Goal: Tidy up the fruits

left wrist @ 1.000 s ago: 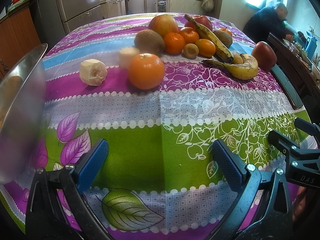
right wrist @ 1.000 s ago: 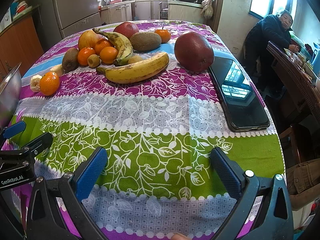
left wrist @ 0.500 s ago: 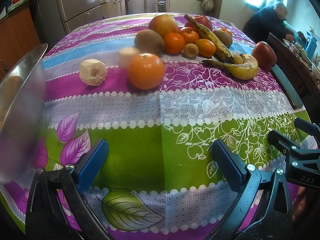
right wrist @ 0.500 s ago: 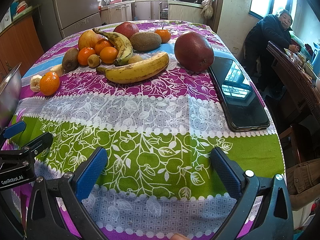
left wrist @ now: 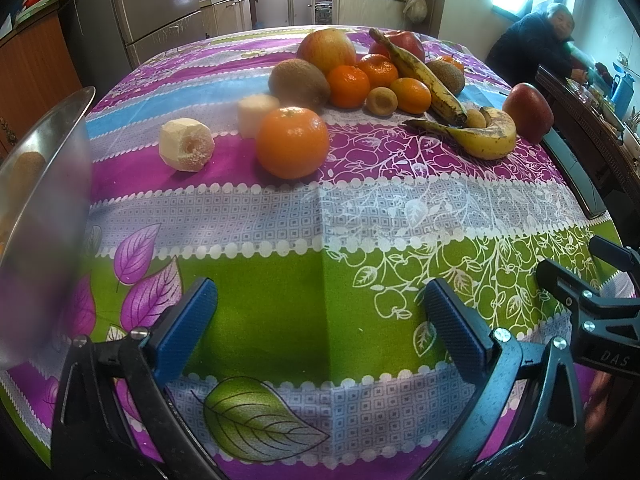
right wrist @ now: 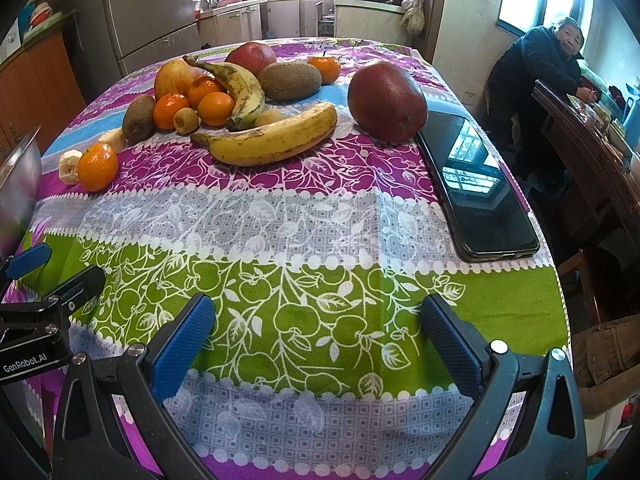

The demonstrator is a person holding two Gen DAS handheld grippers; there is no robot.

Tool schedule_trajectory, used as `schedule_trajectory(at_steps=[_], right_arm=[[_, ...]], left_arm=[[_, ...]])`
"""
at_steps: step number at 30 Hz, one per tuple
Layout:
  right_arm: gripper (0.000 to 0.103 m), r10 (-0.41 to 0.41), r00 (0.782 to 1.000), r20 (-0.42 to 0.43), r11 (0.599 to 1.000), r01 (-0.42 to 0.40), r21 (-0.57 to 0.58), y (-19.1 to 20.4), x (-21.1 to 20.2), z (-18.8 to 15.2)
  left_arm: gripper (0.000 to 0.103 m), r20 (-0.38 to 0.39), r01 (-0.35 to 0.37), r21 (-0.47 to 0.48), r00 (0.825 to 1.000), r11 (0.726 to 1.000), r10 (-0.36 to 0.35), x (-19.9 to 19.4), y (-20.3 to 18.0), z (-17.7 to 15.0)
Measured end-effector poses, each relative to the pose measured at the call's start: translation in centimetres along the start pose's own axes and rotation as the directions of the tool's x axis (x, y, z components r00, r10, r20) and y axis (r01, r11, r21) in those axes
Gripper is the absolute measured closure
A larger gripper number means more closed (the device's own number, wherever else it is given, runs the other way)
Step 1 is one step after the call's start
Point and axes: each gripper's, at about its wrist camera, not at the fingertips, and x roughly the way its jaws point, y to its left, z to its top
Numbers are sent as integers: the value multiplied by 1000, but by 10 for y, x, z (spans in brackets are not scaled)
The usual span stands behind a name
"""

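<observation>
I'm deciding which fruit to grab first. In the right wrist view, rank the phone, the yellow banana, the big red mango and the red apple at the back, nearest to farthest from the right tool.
1. Phone, right side.
2. Yellow banana, centre.
3. Big red mango, right of the banana.
4. Red apple, far back.

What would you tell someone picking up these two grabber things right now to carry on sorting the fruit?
Left gripper: jaws open, empty, low over the tablecloth.
Right gripper: jaws open, empty.
Fruit: lone orange and two peeled pieces nearest; the heap, yellow banana and big red fruit behind. Phone lies at the right.
Metal bowl at the far left; a brown fruit seems to show in it.
Nearly all fruit remains on the cloth.
</observation>
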Motion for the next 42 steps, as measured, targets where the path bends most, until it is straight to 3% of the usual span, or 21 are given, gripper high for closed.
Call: schedule_trajectory(at_steps=[5, 8, 11, 14, 19, 23, 25, 26, 30, 34, 37, 42], right_arm=[[0, 83, 996, -16, 991, -84, -101, 0, -4, -4], [13, 217, 976, 10, 974, -216, -66, -22, -17, 0], [14, 249, 961, 123, 968, -247, -35, -53, -44, 21], [12, 219, 947, 234, 975, -218, -28, -85, -52, 59], [12, 195, 972, 134, 980, -189, -61, -96, 9, 111], [12, 181, 979, 92, 980, -173, -95, -84, 42, 124], [20, 166, 983, 75, 981, -156, -114, -81, 55, 127], [33, 159, 985, 65, 981, -150, -120, -78, 60, 127], [37, 149, 987, 55, 981, -141, -131, -73, 70, 122], [38, 205, 976, 76, 976, -198, -91, -80, 69, 120], [38, 292, 951, 96, 956, -289, -43, -89, 64, 120], [38, 340, 926, 168, 939, -343, -6, -97, 43, 117]], left_arm=[[0, 0, 0, 0, 1000, 1000, 0, 0, 0, 0], [0, 1, -1, 0, 1000, 1000, 1, 0, 0, 0], [0, 0, -1, -3, 1000, 1000, 1, 0, 0, 0], [0, -1, -4, -9, 1000, 1000, 4, 1, 0, 0], [0, -27, 6, 1, 1000, 1000, -6, 0, 1, 0], [0, -40, 29, 35, 999, 999, -27, -2, 2, 0], [0, -39, 44, 57, 998, 997, -42, -2, 3, -1], [0, -39, 52, 69, 998, 996, -49, -2, 3, -2], [0, -37, 66, 91, 997, 994, -63, -6, 4, -7], [0, -45, 81, 117, 996, 990, -77, -9, 6, -11], [1, -70, 126, 155, 991, 980, -117, -12, 5, -11], [6, 1, 214, 142, 976, 966, -216, -41, -2, 2]])
